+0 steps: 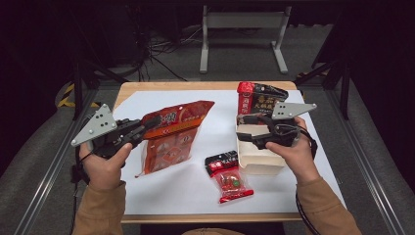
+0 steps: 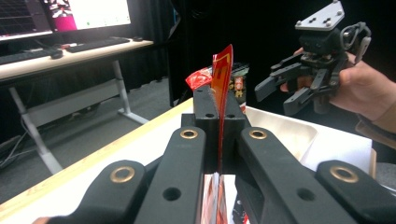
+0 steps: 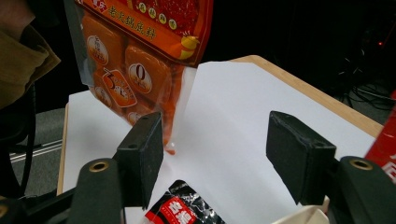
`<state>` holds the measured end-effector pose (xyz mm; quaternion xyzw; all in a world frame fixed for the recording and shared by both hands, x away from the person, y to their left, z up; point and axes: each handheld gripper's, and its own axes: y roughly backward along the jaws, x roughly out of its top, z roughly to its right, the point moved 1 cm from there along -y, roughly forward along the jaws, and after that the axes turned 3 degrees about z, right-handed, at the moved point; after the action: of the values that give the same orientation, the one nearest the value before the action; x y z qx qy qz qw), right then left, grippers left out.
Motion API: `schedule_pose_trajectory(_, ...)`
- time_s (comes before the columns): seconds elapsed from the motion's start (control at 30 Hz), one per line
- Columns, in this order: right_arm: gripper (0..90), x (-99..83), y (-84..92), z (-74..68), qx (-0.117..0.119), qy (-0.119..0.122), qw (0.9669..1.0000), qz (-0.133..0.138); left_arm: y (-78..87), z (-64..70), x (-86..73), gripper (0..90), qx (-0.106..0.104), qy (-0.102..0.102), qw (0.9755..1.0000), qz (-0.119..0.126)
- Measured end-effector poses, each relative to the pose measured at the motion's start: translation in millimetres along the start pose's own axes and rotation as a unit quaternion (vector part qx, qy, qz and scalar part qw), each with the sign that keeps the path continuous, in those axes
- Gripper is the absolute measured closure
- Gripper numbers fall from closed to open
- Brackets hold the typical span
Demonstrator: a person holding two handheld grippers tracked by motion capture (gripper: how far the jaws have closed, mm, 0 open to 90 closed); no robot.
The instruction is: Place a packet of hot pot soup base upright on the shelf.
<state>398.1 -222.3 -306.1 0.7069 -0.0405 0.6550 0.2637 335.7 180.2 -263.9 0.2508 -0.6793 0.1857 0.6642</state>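
My left gripper (image 1: 151,122) is shut on the top edge of a large orange-red snack packet (image 1: 171,142), which hangs tilted with its lower end near the white sheet. In the left gripper view the jaws (image 2: 219,107) pinch the packet's thin edge (image 2: 223,70). My right gripper (image 1: 246,131) hovers over the near-left part of a cream box (image 1: 259,164), its jaws wide apart with nothing between them (image 3: 217,140). Past them hangs the orange packet (image 3: 135,56). A dark red packet (image 1: 257,100) stands at the box's far end.
A small red-and-black packet (image 1: 229,178) lies on the white sheet (image 1: 195,186) in front of the box, near the table's front edge. The wooden table edge (image 1: 205,85) borders the sheet at the back. A desk with monitors (image 2: 70,46) stands beyond the table.
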Motion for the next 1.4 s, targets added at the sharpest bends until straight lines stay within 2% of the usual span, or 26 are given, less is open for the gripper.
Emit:
schedule_pose_trajectory(0.17, 35.4, -0.9, -16.4, -5.4, 0.012, 0.008, 0.9999, -0.005, -3.1, 6.3, 2.5, 90.0, -0.015, -0.005, 0.9998, 0.008)
schedule_pose_trajectory(0.47, 34.3, -4.7, -41.9, -10.7, 0.036, 0.014, 0.9992, -0.012, -7.6, 11.4, 4.5, 90.0, -0.023, -0.009, 0.9996, 0.011)
schedule_pose_trajectory(0.67, 31.2, -7.2, -56.8, -12.2, 0.047, 0.014, 0.9987, -0.010, -10.0, 14.1, 5.1, 90.0, -0.032, -0.010, 0.9993, 0.014)
schedule_pose_trajectory(0.8, 30.4, -6.7, -67.1, -14.9, 0.060, 0.017, 0.9980, 0.003, -11.2, 15.8, 5.4, 90.0, -0.037, -0.010, 0.9991, 0.018)
schedule_pose_trajectory(1.07, 30.4, -8.3, -83.2, -22.6, 0.075, 0.036, 0.9965, 0.001, -13.4, 17.6, 5.0, 90.0, -0.038, -0.012, 0.9991, 0.013)
schedule_pose_trajectory(1.4, 27.4, -12.9, -100.0, -28.5, 0.088, 0.042, 0.9952, 0.000, -15.3, 19.3, 4.5, 90.0, -0.040, -0.012, 0.9990, 0.015)
